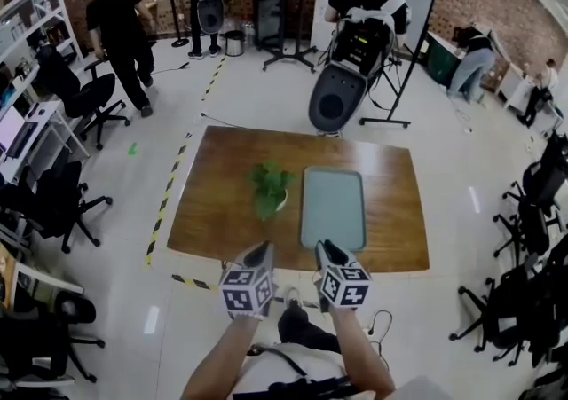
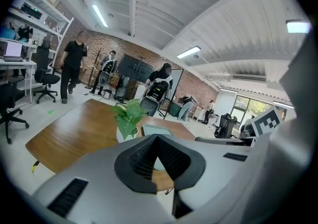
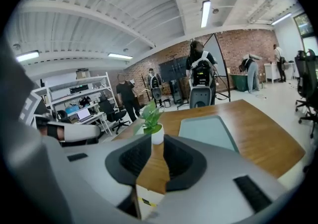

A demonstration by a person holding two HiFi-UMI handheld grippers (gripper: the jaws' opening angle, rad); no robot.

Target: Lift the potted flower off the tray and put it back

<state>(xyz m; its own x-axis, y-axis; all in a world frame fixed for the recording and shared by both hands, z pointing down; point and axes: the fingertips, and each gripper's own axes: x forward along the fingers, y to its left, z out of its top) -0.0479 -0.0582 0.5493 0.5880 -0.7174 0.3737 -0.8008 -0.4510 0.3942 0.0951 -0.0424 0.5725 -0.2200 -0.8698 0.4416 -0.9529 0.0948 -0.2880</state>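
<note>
The potted flower (image 1: pixel 270 189), green leaves in a small white pot, stands on the wooden table (image 1: pixel 222 203) just left of the grey-green tray (image 1: pixel 333 208), not on it. Both grippers hover at the table's near edge, short of the plant and tray. My left gripper (image 1: pixel 260 253) points toward the plant (image 2: pixel 127 113); its tips meet, with nothing between them (image 2: pixel 157 137). My right gripper (image 1: pixel 327 250) is open, and the white pot (image 3: pixel 157 134) shows through the gap between its jaws (image 3: pixel 152 144). The tray (image 3: pixel 206 131) lies to the right of that pot.
A grey rolling machine (image 1: pixel 337 92) stands at the table's far edge with a person behind it. Other people stand at the back left (image 1: pixel 120 26). Office chairs (image 1: pixel 62 199) line both sides. Yellow-black tape (image 1: pixel 169 199) runs along the floor left of the table.
</note>
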